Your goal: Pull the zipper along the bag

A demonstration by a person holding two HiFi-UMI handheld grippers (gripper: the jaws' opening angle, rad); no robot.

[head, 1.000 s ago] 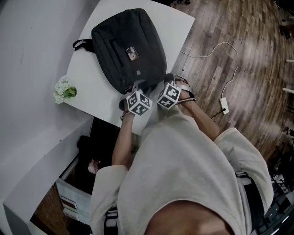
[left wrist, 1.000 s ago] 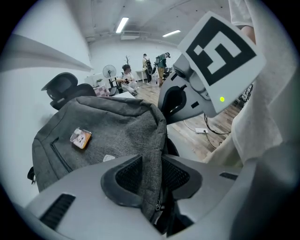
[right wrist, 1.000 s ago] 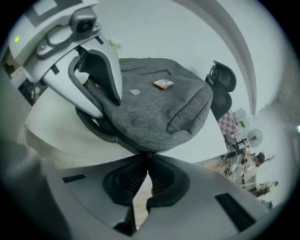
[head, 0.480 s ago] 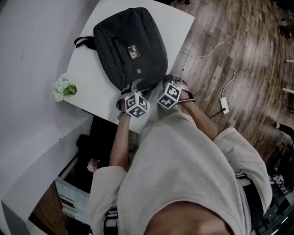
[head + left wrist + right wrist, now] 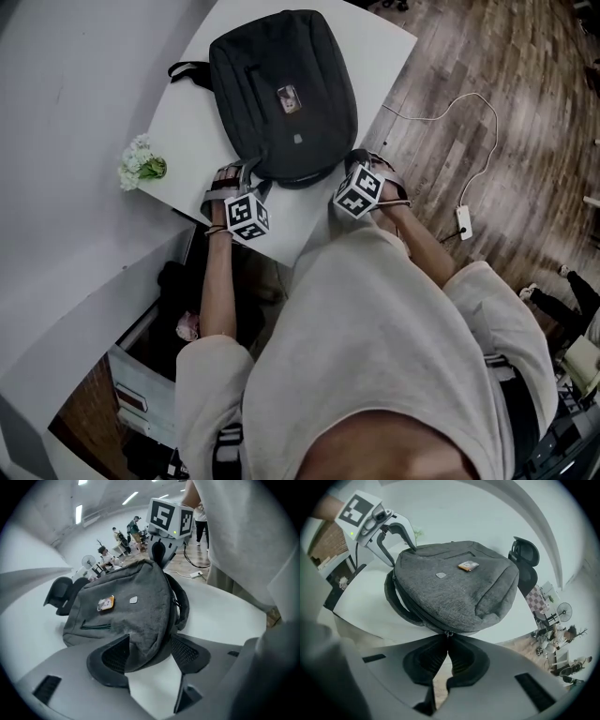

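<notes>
the right gripper [image 5: 447, 639] is clenching its jaws on the zipper pull [image 5: 448, 633] at the near edge of the dark bag [image 5: 281, 94], while the left gripper [image 5: 150, 644] is opening its jaws, the bag's near corner sitting loose between them. the bag is lying flat on the white counter [image 5: 183, 141], with a small bunch of flowers [image 5: 141, 164] farther left.

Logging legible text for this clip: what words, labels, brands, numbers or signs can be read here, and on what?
Nothing can be read.
Orange patch on the backpack: too small and blurred.
Small grey tag beside it: too small.
Marker cubes: black-and-white square patterns, no words.
</notes>
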